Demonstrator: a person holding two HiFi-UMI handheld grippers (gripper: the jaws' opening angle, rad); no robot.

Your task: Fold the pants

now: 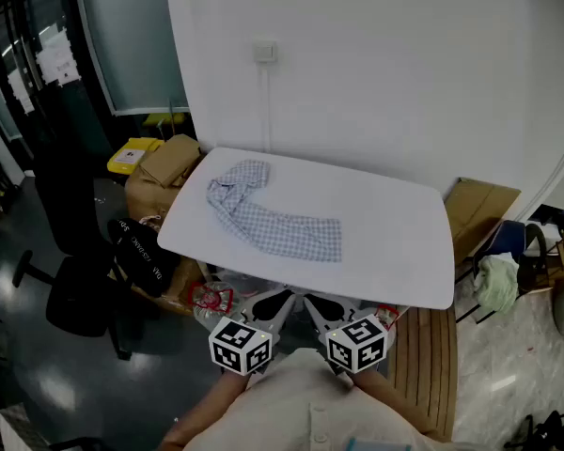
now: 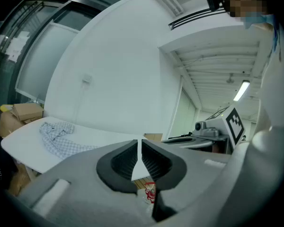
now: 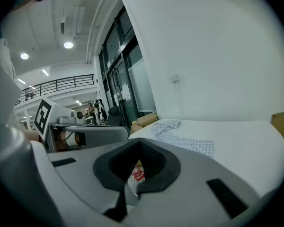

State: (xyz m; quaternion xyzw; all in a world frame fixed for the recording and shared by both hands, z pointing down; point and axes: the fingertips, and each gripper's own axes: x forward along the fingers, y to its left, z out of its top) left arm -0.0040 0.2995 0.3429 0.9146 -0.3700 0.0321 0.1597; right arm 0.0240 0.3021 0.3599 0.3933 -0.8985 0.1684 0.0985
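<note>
Checked blue-and-white cloth, thin and soft, makes up the pants, which lie on the left half of a smooth white table with rounded corners. To the far left of the table, a black office chair stands on the dark glossy floor, with brown cardboard boxes beyond it near the table's left end. On the table, the pants' bunched, wrinkled end sits toward the far left corner. One flatter stretch runs from there rightward and toward the near edge, ending in a straight hem around the middle. Both grippers hang at the table's near edge, low in front of the person's pale shirt, well apart from the pants and touching nothing. The left gripper carries its marker cube just behind. In its own view its ribbed black pads stand almost together, only a thin sliver of light between them and nothing in it. The pants lie ahead and to the left of it. The right gripper sits just beside the left one. In its own view the jaws are closed tip to tip and empty, and the pants lie ahead and to its right across the bare tabletop. Right of the table, a flat sheet of cardboard leans by the white wall, and wooden slats show below the near right corner.
</note>
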